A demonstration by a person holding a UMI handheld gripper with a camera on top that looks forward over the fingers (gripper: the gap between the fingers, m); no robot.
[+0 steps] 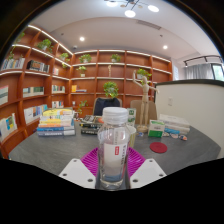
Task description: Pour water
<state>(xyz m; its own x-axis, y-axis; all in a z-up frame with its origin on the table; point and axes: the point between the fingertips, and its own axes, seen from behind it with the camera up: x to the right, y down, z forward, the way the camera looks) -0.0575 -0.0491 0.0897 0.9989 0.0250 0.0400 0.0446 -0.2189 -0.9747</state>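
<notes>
A clear plastic water bottle with a white cap and a red-and-white label stands upright between my gripper's fingers. Both pink pads press against its sides, so the gripper is shut on it. The bottle looks nearly empty, with a little water at the bottom. The grey table lies just beneath and beyond it. A red bottle cap or lid lies on the table to the right, ahead of the fingers.
Stacks of books sit on the table to the left. A wooden stand and small boxes stand to the right. A seated person is beyond the table, with bookshelves along the walls.
</notes>
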